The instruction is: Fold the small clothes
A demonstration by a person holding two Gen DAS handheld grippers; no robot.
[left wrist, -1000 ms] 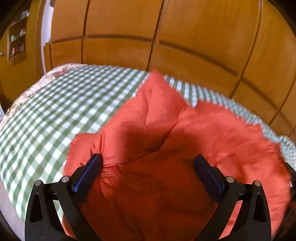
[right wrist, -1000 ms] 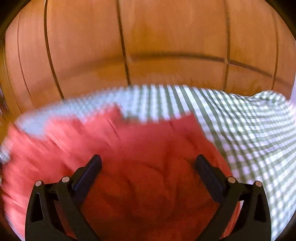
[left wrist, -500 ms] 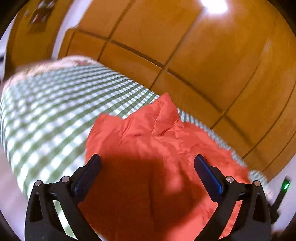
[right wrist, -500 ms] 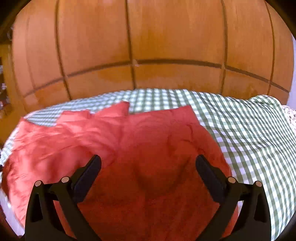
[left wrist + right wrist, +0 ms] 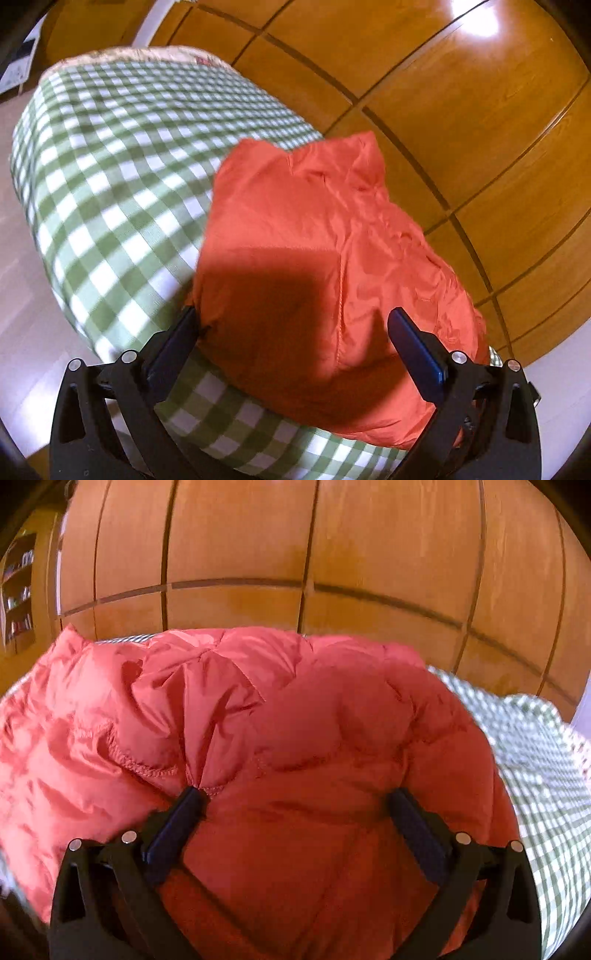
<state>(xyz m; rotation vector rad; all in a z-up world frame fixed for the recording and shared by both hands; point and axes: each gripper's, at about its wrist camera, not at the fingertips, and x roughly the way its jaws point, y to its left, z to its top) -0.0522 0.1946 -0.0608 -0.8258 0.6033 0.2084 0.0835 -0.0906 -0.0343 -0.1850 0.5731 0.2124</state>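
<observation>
A red quilted jacket (image 5: 325,258) lies on a green-and-white checked blanket (image 5: 110,177) covering a bed, with honey-coloured wooden wardrobe doors (image 5: 461,110) close behind it. From the left wrist camera the jacket looks partly folded into a rough oblong, its long axis running away from the camera toward the wardrobe, a pointed end farthest off. The left gripper (image 5: 295,343) hovers at the jacket's near edge with its jaws spread wide and nothing held — the near hem sits just between the fingers, so the cloth lies straight ahead. From the right wrist camera the right gripper (image 5: 295,819) is also spread wide and grips nothing, though its left fingertip seems to touch a gathered, stitched seam; whether it presses in cannot be told. Here the puffy jacket fills the view directly ahead and sprawls to the left, the blanket showing only at the right. The right gripper appears the nearer of the two — almost buried in the fabric
</observation>
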